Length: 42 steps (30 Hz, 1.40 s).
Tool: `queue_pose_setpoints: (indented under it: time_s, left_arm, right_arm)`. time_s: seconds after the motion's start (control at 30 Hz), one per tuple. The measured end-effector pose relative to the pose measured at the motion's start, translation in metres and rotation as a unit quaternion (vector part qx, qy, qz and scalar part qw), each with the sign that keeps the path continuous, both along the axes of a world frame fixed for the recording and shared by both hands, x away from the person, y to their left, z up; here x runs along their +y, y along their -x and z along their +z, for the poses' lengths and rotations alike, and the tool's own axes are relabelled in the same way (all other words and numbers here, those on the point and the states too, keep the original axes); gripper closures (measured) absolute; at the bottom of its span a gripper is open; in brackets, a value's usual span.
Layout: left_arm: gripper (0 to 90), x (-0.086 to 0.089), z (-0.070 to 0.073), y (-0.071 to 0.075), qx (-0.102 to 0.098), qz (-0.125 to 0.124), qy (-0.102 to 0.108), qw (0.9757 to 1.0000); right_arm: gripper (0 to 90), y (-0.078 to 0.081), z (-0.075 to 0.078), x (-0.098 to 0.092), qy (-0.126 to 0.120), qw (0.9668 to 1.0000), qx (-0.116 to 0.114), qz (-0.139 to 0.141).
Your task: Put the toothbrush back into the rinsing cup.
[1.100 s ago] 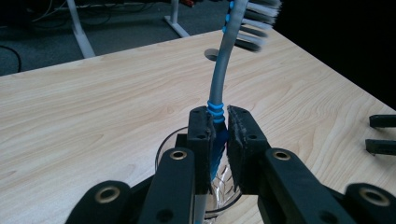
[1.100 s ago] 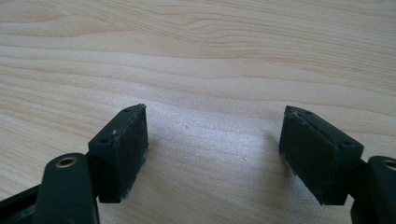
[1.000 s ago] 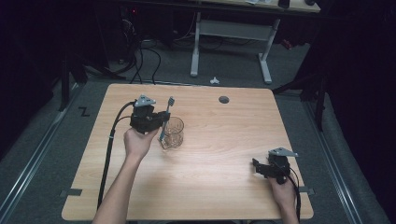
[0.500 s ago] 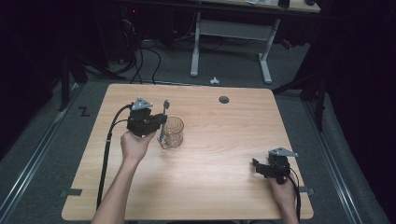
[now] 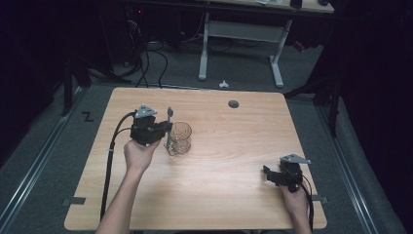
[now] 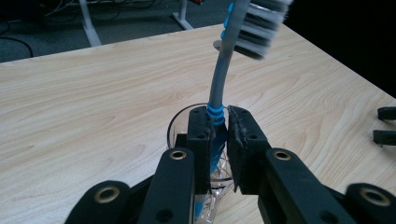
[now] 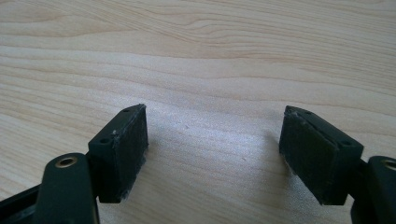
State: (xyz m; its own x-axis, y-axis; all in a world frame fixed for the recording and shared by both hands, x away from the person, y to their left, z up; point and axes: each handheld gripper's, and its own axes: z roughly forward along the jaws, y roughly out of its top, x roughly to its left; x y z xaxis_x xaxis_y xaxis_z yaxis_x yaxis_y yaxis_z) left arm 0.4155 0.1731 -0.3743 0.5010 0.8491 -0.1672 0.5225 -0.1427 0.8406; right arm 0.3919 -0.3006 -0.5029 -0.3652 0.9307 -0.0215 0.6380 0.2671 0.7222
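A clear drinking glass [image 5: 180, 138] stands on the wooden table [image 5: 219, 195], left of centre. My left gripper [image 5: 164, 128] is shut on the blue-ribbed grip of a grey toothbrush [image 5: 169, 126], which it holds nearly upright at the glass's left rim. In the left gripper view the pads [image 6: 201, 133] pinch the toothbrush [image 6: 218, 79], whose bristle head is at the top. Its lower end dips into the glass [image 6: 176, 125]. My right gripper [image 5: 267, 174] rests low at the table's near right, open, with bare wood between its pads [image 7: 122, 149].
A round dark grommet [image 5: 234, 104] is set into the table near its far edge. Black cables trail from both grippers over the near edge. Beyond the table are grey carpet, the white legs of a desk [image 5: 203, 51] and loose cables.
The toothbrush has tipped from a rightward lean to nearly upright, and the left hand has shifted slightly left and nearer. The right gripper has not moved.
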Motion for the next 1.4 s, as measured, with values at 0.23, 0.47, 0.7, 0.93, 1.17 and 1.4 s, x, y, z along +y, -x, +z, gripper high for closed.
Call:
queue_pose_setpoints:
  time_s: [0.23,0.47,0.7,0.93,1.17,1.4]
  left_arm:
    - [79.5,0.001,-0.003,0.001,0.002,0.003,0.004,1.0]
    - [79.5,0.003,-0.008,0.001,0.008,0.005,0.007,0.9999]
    - [79.5,0.004,-0.013,0.002,0.013,0.008,0.008,0.9999]
    - [79.6,0.004,-0.017,0.002,0.014,0.009,0.008,0.9998]
    - [79.6,0.005,-0.023,0.002,0.017,0.014,0.017,0.9996]
    - [79.6,0.002,-0.027,0.002,0.019,0.015,0.011,0.9996]
  right_arm:
    - [24.2,0.0,0.0,0.0,0.0,1.0,0.0,0.0]
    - [24.2,0.0,0.0,0.0,0.0,1.0,0.0,0.0]
    - [24.2,0.0,0.0,0.0,0.0,1.0,-0.001,0.0]
    - [24.2,0.0,0.0,0.0,0.0,1.0,-0.001,0.0]
    - [24.2,0.0,0.0,0.0,0.0,1.0,0.0,0.0]
    - [24.2,0.0,0.0,0.0,0.0,1.0,0.0,0.0]
